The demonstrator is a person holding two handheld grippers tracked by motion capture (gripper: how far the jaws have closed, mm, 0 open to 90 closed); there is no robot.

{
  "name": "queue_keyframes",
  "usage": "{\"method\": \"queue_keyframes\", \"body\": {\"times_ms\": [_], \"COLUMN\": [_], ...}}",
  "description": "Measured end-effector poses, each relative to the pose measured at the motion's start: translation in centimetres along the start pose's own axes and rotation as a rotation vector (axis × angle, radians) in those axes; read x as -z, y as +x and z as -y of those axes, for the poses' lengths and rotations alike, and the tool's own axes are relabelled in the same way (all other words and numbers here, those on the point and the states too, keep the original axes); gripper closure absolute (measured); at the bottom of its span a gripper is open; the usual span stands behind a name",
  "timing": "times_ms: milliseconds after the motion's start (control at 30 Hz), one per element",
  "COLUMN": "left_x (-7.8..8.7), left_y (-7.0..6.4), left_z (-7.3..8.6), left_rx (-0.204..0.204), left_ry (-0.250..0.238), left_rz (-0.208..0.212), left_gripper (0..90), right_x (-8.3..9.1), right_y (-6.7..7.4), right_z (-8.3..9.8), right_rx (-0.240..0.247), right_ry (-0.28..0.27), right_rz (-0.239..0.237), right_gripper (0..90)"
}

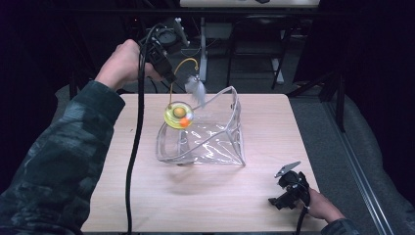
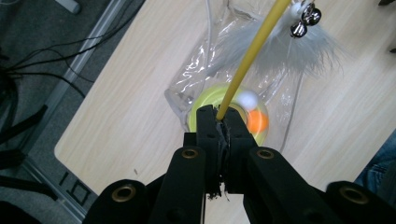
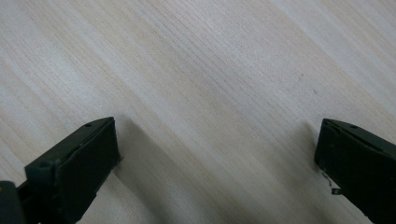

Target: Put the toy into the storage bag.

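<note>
Clear bag (image 1: 210,142) blocks mid-table (image 1: 147,196); near edge lies open.

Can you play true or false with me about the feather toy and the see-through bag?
1. The left gripper is pinching the toy's yellow wand. True.
2. The right gripper is holding the feather. False: its jaws are wide open over bare table.
3. The clear bag is lying on the floor. False: it is on the table.
4. Little silver bells hang by the feather. True.
</note>
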State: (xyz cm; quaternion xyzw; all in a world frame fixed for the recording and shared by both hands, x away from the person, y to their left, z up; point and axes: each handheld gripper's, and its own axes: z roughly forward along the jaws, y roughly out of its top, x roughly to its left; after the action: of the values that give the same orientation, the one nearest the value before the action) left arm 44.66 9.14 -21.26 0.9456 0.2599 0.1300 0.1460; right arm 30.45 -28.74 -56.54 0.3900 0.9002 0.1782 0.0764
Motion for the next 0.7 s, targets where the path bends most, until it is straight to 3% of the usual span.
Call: {"method": "queue_keyframes", "body": {"times_ms": [700], "left_x": [-4.5], "left_y": [-0.6], "left_z": [-0.8], "left_rx": [-0.011], "left_ry": [0.017], "left_rz": [0.084], "left_gripper": [88.3], "right_x": [0.0], "right_y": [0.0], "right_z": [0.0], "right_rx": [0.004], "right_ry": [0.004], "right_rz": [0.000], "right_gripper": [0.0]}}
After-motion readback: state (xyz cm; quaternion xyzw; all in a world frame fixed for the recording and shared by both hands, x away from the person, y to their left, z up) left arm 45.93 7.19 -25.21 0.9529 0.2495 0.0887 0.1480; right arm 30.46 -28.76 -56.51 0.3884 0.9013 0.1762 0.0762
